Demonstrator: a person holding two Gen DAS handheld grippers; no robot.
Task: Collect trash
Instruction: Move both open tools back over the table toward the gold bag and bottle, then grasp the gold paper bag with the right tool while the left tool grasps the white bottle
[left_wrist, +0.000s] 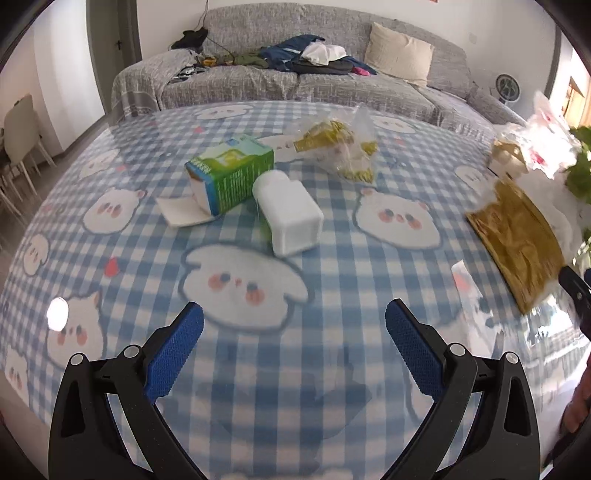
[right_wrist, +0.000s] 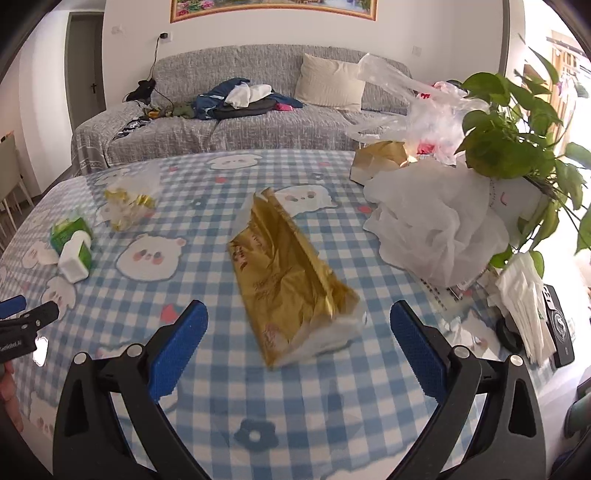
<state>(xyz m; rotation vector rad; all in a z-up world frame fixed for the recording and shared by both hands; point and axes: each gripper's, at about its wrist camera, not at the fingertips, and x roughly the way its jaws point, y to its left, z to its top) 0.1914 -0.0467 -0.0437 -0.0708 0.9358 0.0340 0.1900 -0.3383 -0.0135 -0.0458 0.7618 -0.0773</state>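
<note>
A gold foil wrapper (right_wrist: 291, 280) lies on the blue checked tablecloth (right_wrist: 207, 402), just ahead of my open, empty right gripper (right_wrist: 299, 325); it also shows at the right of the left wrist view (left_wrist: 517, 236). A green carton (left_wrist: 229, 177), a white plastic box (left_wrist: 291, 218) and a crumpled clear wrapper with yellow bits (left_wrist: 340, 147) lie ahead of my open, empty left gripper (left_wrist: 295, 321). The carton (right_wrist: 72, 236), box (right_wrist: 75, 258) and clear wrapper (right_wrist: 129, 203) show at the left of the right wrist view.
A white plastic bag (right_wrist: 436, 229), a potted plant (right_wrist: 517, 136) and a brown paper bag (right_wrist: 380, 158) crowd the table's right side. Tissues (right_wrist: 524, 302) and a dark device (right_wrist: 561, 325) lie at the right edge. A grey sofa (right_wrist: 221, 122) stands behind.
</note>
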